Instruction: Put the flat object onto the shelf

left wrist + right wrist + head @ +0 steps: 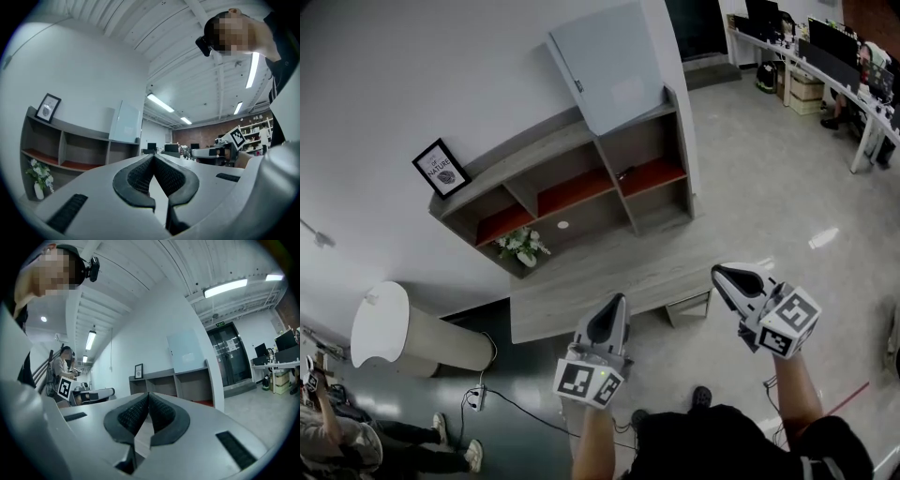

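Observation:
A pale flat board (614, 61) stands upright on top of the grey shelf unit (572, 187) at its right end, leaning against the white wall. The left gripper view shows the board (127, 122) far ahead, and the right gripper view shows the board (187, 351) too. My left gripper (617, 300) hovers over a low table, shut, with nothing between its jaws. My right gripper (719, 272) is level with it to the right, also shut and empty. Both are well short of the shelf.
A low grey table (553, 309) lies between me and the shelf. A framed picture (442, 168) stands on the shelf's left end, a flower vase (523, 246) below it. A white cylinder (403, 333) lies left, a person (356, 436) bottom left, desks (834, 47) far right.

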Action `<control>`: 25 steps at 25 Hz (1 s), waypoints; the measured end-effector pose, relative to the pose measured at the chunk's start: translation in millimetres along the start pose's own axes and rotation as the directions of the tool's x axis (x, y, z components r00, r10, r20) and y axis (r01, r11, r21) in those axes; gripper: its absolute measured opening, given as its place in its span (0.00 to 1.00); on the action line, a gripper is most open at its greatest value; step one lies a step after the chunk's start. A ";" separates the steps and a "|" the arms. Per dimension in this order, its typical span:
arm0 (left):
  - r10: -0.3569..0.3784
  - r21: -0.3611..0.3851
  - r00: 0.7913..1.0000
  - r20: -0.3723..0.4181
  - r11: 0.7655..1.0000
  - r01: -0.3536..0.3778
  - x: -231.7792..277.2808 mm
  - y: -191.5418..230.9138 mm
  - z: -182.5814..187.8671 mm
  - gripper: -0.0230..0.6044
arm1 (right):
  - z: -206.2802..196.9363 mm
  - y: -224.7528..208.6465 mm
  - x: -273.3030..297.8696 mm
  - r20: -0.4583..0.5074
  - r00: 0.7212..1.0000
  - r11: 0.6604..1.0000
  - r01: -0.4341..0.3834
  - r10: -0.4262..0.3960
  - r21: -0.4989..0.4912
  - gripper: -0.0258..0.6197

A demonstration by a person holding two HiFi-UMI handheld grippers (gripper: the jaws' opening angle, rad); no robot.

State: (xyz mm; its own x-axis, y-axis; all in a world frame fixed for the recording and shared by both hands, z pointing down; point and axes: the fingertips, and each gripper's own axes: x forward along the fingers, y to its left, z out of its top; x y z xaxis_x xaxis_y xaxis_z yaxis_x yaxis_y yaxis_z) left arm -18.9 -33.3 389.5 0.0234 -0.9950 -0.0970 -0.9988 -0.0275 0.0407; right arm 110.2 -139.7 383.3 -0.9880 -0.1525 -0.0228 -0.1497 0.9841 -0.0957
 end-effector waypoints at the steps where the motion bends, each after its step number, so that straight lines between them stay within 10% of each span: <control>1: 0.004 0.012 1.000 0.003 1.000 -0.004 -2.9 3.2 4.9 0.06 | 3.4 4.0 3.1 0.004 1.000 1.000 -0.007 0.007 -0.008 0.06; 25: 0.063 0.010 0.998 0.007 0.998 -0.063 -50.1 45.2 15.4 0.06 | 5.3 53.8 48.0 -0.024 0.999 0.998 -0.050 0.049 -0.047 0.06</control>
State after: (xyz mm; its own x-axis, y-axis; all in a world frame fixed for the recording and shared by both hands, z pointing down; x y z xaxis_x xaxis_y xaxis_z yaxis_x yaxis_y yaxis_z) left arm -65.9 16.7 380.9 -0.0398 -0.9941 -0.1010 -0.9987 0.0362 0.0372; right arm 55.0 -94.5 371.8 -0.9948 -0.1019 -0.0033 -0.1017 0.9937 -0.0475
